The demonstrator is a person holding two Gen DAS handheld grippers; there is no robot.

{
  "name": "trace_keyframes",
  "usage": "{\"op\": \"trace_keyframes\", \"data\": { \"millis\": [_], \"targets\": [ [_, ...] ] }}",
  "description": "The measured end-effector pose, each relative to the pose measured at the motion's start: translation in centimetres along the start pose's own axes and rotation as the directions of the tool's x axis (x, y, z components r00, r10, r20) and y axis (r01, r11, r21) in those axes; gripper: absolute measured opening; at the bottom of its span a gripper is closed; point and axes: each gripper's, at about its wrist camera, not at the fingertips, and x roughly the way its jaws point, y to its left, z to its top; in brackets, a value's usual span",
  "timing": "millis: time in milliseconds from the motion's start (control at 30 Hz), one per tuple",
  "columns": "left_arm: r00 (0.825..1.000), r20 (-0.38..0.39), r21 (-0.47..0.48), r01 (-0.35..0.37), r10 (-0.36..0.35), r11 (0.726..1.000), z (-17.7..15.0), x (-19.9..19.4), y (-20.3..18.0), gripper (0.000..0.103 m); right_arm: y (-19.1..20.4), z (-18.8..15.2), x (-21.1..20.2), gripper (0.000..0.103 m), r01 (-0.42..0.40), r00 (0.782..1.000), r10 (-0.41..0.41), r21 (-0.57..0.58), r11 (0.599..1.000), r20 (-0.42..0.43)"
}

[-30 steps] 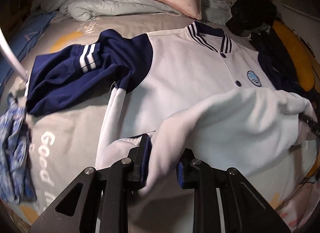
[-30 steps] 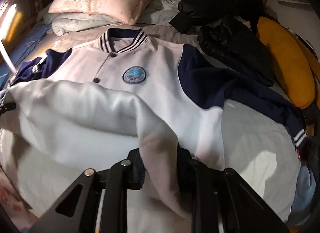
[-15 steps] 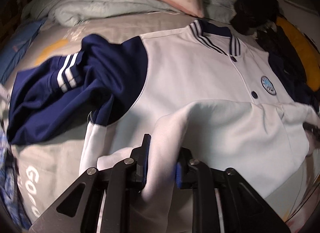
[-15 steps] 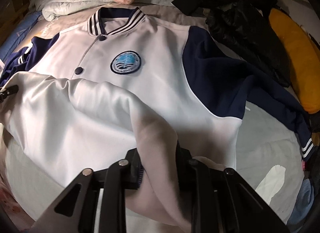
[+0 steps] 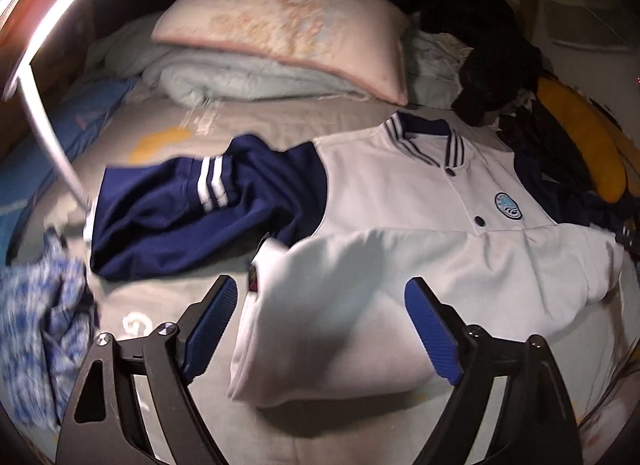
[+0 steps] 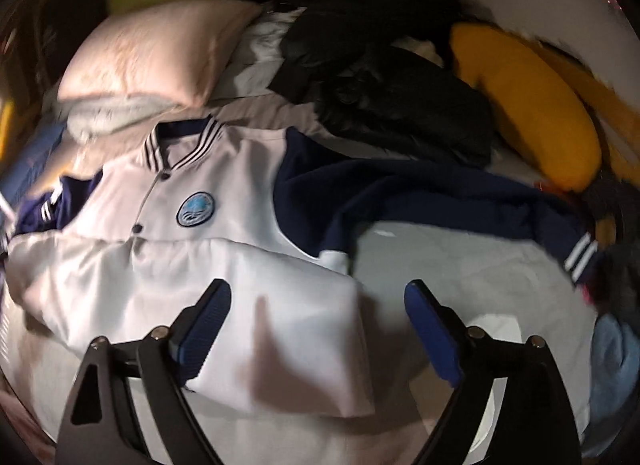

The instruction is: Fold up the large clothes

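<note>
Jacket: lying front-up on the bed sheet, collar at the far end from both tongs, lower half doubled up over the chest and ending just below the round badge.
Folded flap: lying ahead of and beneath the left gripper, spanning the gap between its blue pads without touching either.
Left gripper state: spreading wide, nothing pinched.
Right gripper state: likewise spreading wide, the flap's corner lying below the gap, pads clear of cloth.
Step in hand: letting go of the hem after the bottom-up fold, judging by the flap at rest.
Doing it well: keeping both tongs fully parted while backing off, lifting clear instead of dragging across the white cloth, so the fold edge keeps its line.
Sleeves: left navy sleeve bunched far-left of the left tongs; right navy sleeve stretching far-right of the right tongs; both probably needing folding inward next.
Risk: slippery fabric sliding back open if snagged by a pad.
</note>
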Motion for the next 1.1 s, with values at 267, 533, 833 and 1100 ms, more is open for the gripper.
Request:
{"op": "trace_keyframes", "data": {
  "millis": [267,533,833,1100],
  "targets": [
    [0.995,-0.097,-0.091,-0.029,0.02,0.995,-1.3,3.1,4.0,0.086,-1.7,-0.9,1.5,0.027,-0.089,0.994,0.091,0.043,0.995,-0.056],
    [0.999,-0.009,-0.022,-0.053,0.053,0.998,-0.8,0.7,2.9,0.071,1.3,0.0,-3.4,0.003,-0.048,0.963,0.072,-0.1,0.994,0.259],
    [1.0,-0.015,0.036,-0.017,0.017,0.999,-1.2,0.1,0.5,0.071,-0.1,0.2,4.6,0.006,0.152,0.988,-0.152,-0.066,0.986,0.001],
    [0.989,-0.087,0.0,0.123,-0.123,0.992,-2.0,0.9,-1.7,0.071,1.1,-0.1,-2.9,0.062,-0.051,0.981,0.035,0.077,0.996,0.192]
  ]
}}
